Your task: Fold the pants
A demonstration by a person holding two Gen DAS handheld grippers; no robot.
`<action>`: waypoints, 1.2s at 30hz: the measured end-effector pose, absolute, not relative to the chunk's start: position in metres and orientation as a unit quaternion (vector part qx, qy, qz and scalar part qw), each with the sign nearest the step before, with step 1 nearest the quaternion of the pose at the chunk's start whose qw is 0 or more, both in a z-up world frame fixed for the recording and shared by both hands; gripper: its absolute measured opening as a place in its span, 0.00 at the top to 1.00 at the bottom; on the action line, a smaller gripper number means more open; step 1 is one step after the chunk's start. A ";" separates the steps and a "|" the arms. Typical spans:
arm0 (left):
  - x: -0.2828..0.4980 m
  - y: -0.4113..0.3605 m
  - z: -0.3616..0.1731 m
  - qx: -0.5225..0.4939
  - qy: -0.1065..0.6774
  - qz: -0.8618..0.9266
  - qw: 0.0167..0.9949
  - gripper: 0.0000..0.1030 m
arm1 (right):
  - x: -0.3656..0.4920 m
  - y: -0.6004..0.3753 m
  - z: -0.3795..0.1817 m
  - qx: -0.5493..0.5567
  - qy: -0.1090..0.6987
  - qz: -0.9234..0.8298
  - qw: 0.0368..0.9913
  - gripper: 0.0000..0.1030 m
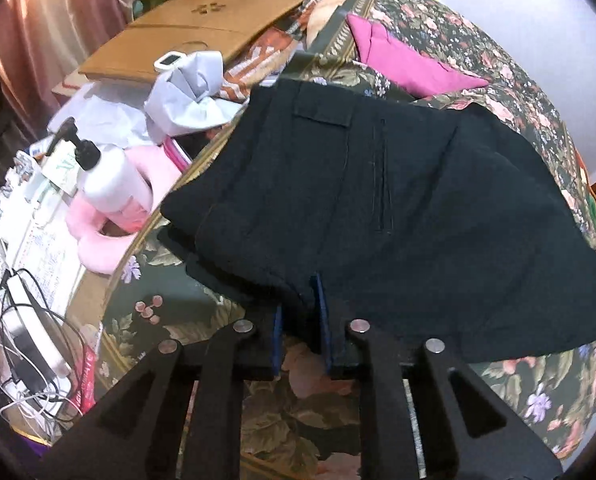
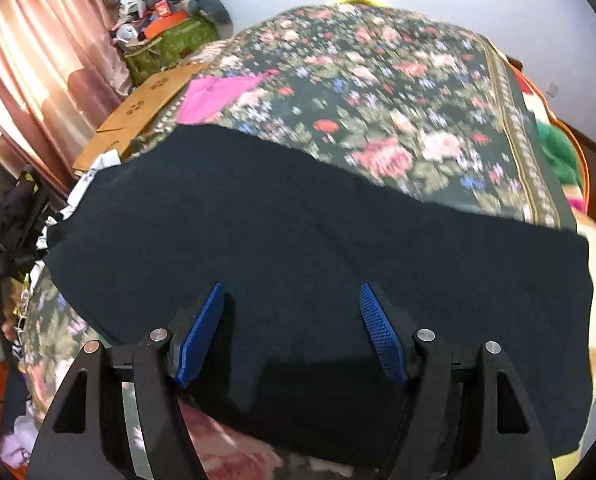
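Observation:
Black pants (image 1: 378, 208) lie on a floral bedspread (image 1: 510, 92), folded, with a back pocket flap facing up. My left gripper (image 1: 302, 312) is shut on the near edge of the pants, its blue pads close together with fabric between them. In the right wrist view the pants (image 2: 318, 232) spread wide across the bed. My right gripper (image 2: 289, 328) is open, its blue pads (image 2: 201, 332) wide apart just over the near edge of the pants, holding nothing.
A magenta cloth (image 1: 406, 60) lies on the bed behind the pants. At the left stand a cluttered table with a white pump bottle (image 1: 109, 180), a pink cushion (image 1: 97, 248), a grey cloth (image 1: 193, 92), cables and cardboard (image 1: 201, 28). Pink curtains hang at left.

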State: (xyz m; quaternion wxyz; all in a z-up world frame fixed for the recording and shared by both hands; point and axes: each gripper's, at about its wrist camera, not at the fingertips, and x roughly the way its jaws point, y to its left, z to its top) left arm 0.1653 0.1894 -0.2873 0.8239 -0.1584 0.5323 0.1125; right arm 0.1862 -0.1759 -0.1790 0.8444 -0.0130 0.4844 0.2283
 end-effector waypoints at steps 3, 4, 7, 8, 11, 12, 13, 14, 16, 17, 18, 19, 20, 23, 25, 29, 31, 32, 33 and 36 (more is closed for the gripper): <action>0.162 0.189 -0.284 -0.150 0.532 0.113 0.826 0.76 | 0.193 -0.153 -0.168 -0.019 0.466 0.249 0.849 0.35; 0.160 0.189 -0.283 -0.145 0.532 0.116 0.826 0.73 | 0.194 -0.145 -0.166 -0.022 0.461 0.257 0.849 0.35; 0.154 0.188 -0.276 -0.113 0.531 0.142 0.828 0.43 | 0.198 -0.125 -0.169 -0.032 0.447 0.273 0.851 0.34; 0.150 0.189 -0.271 -0.100 0.526 0.152 0.831 0.37 | 0.199 -0.119 -0.174 -0.036 0.451 0.271 0.850 0.32; 0.140 0.194 -0.260 -0.087 0.517 0.160 0.836 0.32 | 0.200 -0.115 -0.192 -0.038 0.479 0.272 0.833 0.32; 0.138 0.196 -0.257 -0.085 0.515 0.164 0.837 0.30 | 0.199 -0.117 -0.197 -0.038 0.489 0.270 0.828 0.31; 0.137 0.198 -0.254 -0.083 0.513 0.167 0.838 0.30 | 0.198 -0.123 -0.200 -0.031 0.492 0.269 0.827 0.30; 0.136 0.199 -0.250 -0.079 0.511 0.169 0.839 0.30 | 0.197 -0.130 -0.199 -0.020 0.493 0.265 0.829 0.26; 0.139 0.198 -0.243 -0.072 0.509 0.168 0.841 0.30 | 0.195 -0.147 -0.198 -0.007 0.504 0.249 0.827 0.25; 0.143 0.196 -0.238 -0.071 0.506 0.161 0.844 0.30 | 0.194 -0.160 -0.198 0.004 0.509 0.240 0.827 0.25; 0.146 0.194 -0.234 -0.072 0.503 0.156 0.847 0.29 | 0.191 -0.170 -0.198 0.013 0.513 0.232 0.826 0.25; 0.150 0.192 -0.231 -0.074 0.502 0.149 0.849 0.28 | 0.188 -0.183 -0.200 0.024 0.517 0.220 0.827 0.25; 0.157 0.186 -0.226 -0.078 0.497 0.134 0.854 0.26 | 0.184 -0.196 -0.201 0.033 0.519 0.208 0.828 0.24; 0.173 0.167 -0.218 -0.077 0.488 0.102 0.863 0.22 | 0.170 -0.233 -0.205 0.053 0.525 0.166 0.833 0.24; 0.187 0.150 -0.215 -0.064 0.487 0.082 0.867 0.21 | 0.158 -0.254 -0.202 0.055 0.523 0.141 0.839 0.24; 0.216 0.109 -0.215 -0.031 0.493 0.037 0.869 0.20 | 0.127 -0.281 -0.186 0.053 0.501 0.102 0.858 0.24; 0.226 0.085 -0.219 -0.017 0.502 0.009 0.864 0.20 | 0.114 -0.292 -0.182 0.053 0.496 0.071 0.864 0.24; 0.231 0.072 -0.223 -0.010 0.508 -0.007 0.861 0.20 | 0.106 -0.300 -0.180 0.066 0.492 0.065 0.865 0.24; 0.236 0.059 -0.227 -0.001 0.513 -0.020 0.858 0.20 | 0.100 -0.308 -0.179 0.081 0.490 0.059 0.866 0.24; 0.244 0.026 -0.234 0.032 0.523 -0.052 0.850 0.20 | 0.085 -0.332 -0.180 0.136 0.487 0.035 0.862 0.24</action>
